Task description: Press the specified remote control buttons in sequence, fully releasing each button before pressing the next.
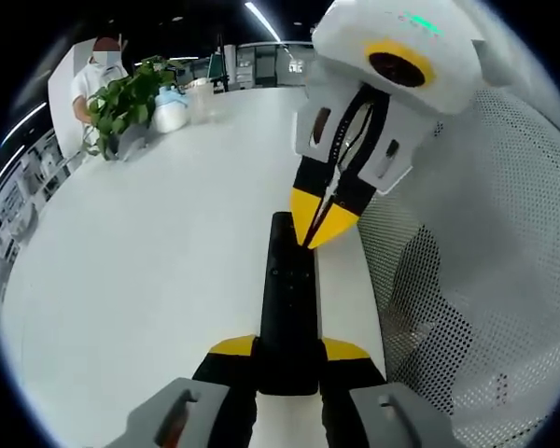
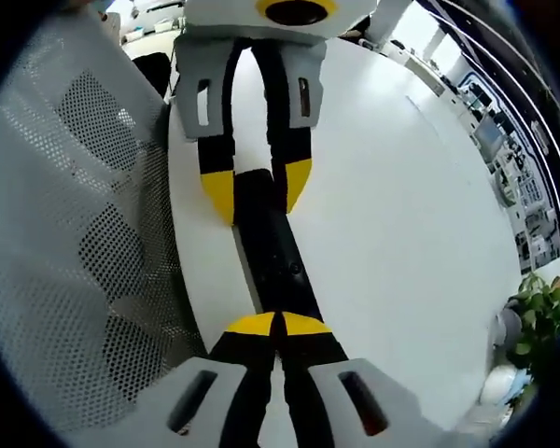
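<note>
A long black remote (image 1: 285, 289) lies lengthwise over the white table's edge strip, held at its near end by my left gripper (image 1: 287, 347), whose yellow fingertips (image 1: 233, 346) clamp its two sides. My right gripper (image 1: 319, 224) comes down from the upper right with its jaws together, and its yellow tips meet the remote's far part. In the right gripper view the same remote (image 2: 271, 243) runs up from my right gripper (image 2: 278, 324), shut with tips touching its face, to the left gripper (image 2: 258, 187) gripping the other end.
A white mesh chair back (image 1: 476, 280) stands close beside the table edge (image 1: 369, 308), also in the right gripper view (image 2: 84, 233). A potted plant (image 1: 126, 103), a white bag and a person stand at the table's far end. White tabletop (image 1: 149, 261) spreads left of the remote.
</note>
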{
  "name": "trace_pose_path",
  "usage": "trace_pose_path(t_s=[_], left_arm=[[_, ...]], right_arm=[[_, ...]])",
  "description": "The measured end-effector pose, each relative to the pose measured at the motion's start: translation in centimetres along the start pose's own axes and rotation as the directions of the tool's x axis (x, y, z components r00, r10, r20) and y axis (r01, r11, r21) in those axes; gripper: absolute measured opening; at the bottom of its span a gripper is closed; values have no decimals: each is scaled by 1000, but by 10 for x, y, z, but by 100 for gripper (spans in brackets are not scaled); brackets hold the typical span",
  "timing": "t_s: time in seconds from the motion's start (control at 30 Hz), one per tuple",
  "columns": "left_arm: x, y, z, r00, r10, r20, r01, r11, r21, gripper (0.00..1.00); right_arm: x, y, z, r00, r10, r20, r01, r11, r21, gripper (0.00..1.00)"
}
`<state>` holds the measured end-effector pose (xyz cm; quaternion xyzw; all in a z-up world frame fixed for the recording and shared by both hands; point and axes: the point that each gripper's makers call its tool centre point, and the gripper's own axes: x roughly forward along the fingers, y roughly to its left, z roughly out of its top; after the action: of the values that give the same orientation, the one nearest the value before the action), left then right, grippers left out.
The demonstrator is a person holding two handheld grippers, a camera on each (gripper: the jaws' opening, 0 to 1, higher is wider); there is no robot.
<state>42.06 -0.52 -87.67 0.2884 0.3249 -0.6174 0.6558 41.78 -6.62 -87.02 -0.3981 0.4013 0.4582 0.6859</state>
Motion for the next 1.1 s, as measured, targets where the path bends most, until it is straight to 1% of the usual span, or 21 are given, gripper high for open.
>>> trace_pose_path(t_s=[0.13,0.27,0.37,0.4,0.6,0.77,0.93,1.1], left_arm=[[0,0,0,1000,1,-1,-1,1000,1,24],[0,0,0,1000,1,-3,-1,1000,3,24],[0,0,0,1000,1,-5,-1,1000,6,24],[0,0,0,1000,1,-4,-1,1000,5,24],[0,0,0,1000,2,-4,-2,1000,4,24],[0,0,0,1000,1,-3,-1,1000,4,24],[0,0,0,1000,0,-2,0,1000,3,24],[0,0,0,1000,0,-1,0,1000,3,24]], right_arm=[[0,1,-1,1000,-1,16,1,1000,13,0],[-1,2,0,999,-28,25,28,999,-15,0],[0,0,2,1000,-24,12,25,1000,-16,0],[0,-1,4,1000,-25,15,26,999,-36,0],[0,-2,4,999,-22,24,22,1000,-20,0],[0,-1,4,999,-27,24,28,998,-62,0],[1,-1,5,999,-19,28,20,998,-58,0],[1,0,7,999,-18,33,21,997,-78,0]])
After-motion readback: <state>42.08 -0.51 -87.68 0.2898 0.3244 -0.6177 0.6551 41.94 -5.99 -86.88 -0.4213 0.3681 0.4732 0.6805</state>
